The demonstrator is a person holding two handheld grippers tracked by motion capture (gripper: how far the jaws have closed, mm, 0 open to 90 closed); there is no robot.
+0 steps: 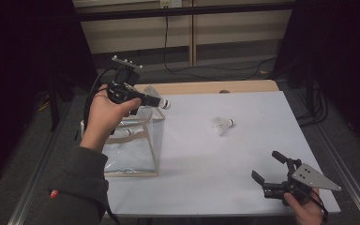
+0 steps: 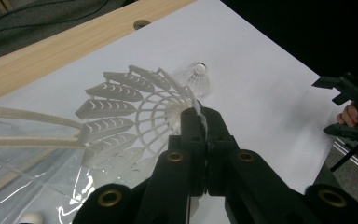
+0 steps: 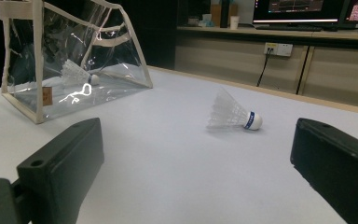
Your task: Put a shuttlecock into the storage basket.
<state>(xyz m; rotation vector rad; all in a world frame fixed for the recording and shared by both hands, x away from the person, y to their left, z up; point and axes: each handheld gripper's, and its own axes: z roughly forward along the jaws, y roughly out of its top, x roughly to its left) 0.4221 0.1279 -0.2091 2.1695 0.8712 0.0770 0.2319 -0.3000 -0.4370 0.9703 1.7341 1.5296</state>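
Observation:
My left gripper (image 1: 155,100) is held up over the open top of a clear plastic bag (image 1: 136,152), shut on a white shuttlecock (image 1: 165,103). In the left gripper view the jaws (image 2: 200,117) pinch the shuttlecock (image 2: 121,116) close to its cork, with the feather skirt fanned out to the left above the bag's rim (image 2: 28,140). A second shuttlecock (image 1: 222,125) lies on its side on the white table top (image 1: 206,159). A third one (image 3: 77,73) lies inside the bag (image 3: 37,60). My right gripper (image 1: 268,167) rests open at the front right, aimed at the loose shuttlecock (image 3: 233,114).
A wooden strip with a hole (image 1: 224,91) runs along the table's far edge. Metal rails (image 1: 37,173) flank both sides. Cables lie on the floor behind. The right gripper (image 2: 349,107) and its hand show at the right of the left gripper view.

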